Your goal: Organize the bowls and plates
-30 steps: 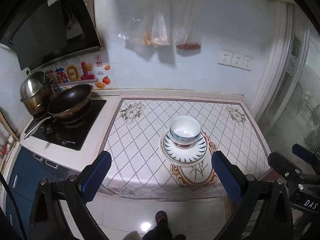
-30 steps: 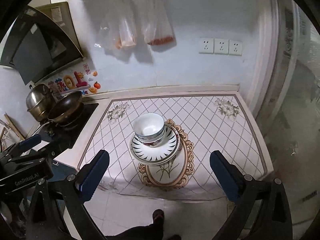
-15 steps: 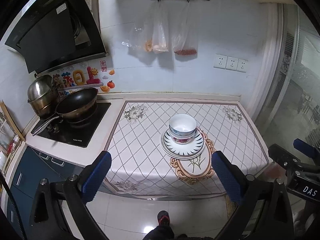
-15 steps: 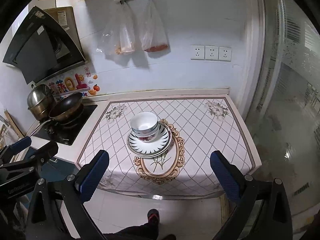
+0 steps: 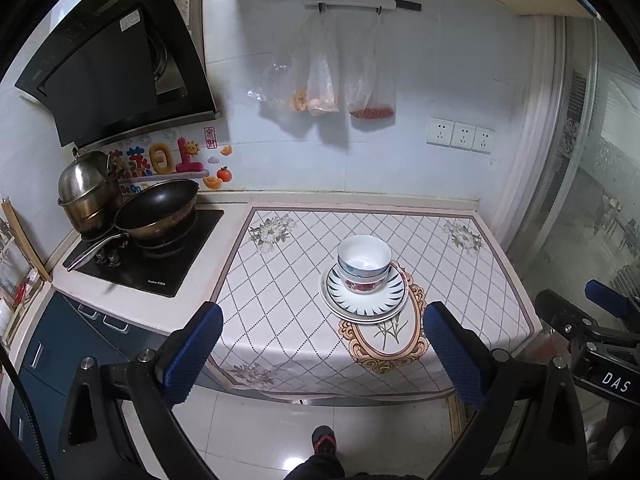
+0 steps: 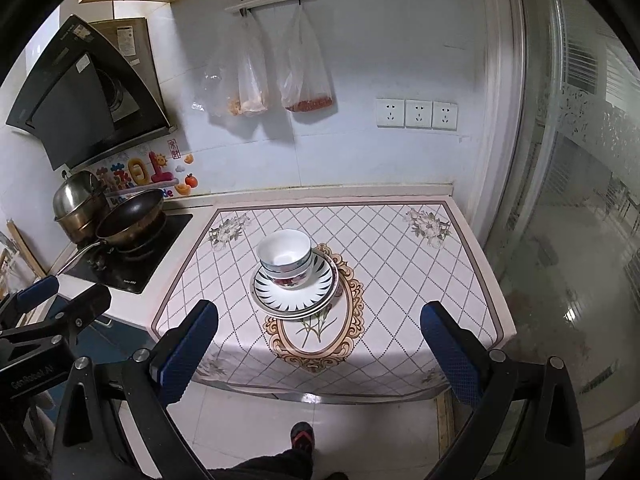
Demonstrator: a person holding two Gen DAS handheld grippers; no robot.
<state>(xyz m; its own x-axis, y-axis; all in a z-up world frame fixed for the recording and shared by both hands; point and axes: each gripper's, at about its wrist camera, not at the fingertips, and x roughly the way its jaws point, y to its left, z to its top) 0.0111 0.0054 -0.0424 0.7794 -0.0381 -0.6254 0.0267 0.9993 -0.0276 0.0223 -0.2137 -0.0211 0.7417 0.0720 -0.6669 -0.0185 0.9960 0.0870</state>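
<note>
A: Both claws hang out over the floor, short of the desk [image 5: 280, 304]. Left claw [image 5: 322, 354] is spread wide, nothing between its blue pads. Right claw [image 6: 318, 350] the same, gaping and empty.

B: And the crockery?

A: One pile, mid-desk. Bowls [image 5: 364, 266] nested on top, white inside, a red flower pattern on the lowest one. Under them the plates [image 5: 362, 304], the top one with dark rays around its rim, a plainer rim peeking out beneath.

B: How many bowls?

A: At least two; I can't tell beyond that. The pile sits on the far end of the oval medallion printed on the cloth [image 6: 384, 264].

B: What does each camera give you that the other doesn't?

A: From the left wrist, the right claw's black frame juts in at the right edge, lettered "DAS". From the right wrist, the left claw's frame pokes in at the left edge. The left view shows more of the stove [image 5: 148, 252]: the wok [image 5: 158, 208] with its long handle, the steel pot [image 5: 86, 188] behind it. The right view shows more of the glass door [image 6: 580, 200] and the shiny floor beside the desk.

B: Anyone in shot?

A: A shoe [image 6: 302, 436] and a dark trouser leg at the bottom of both views. Two bags [image 5: 344, 76] hang from a wall rail, sockets [image 6: 416, 114] to their right.
</note>
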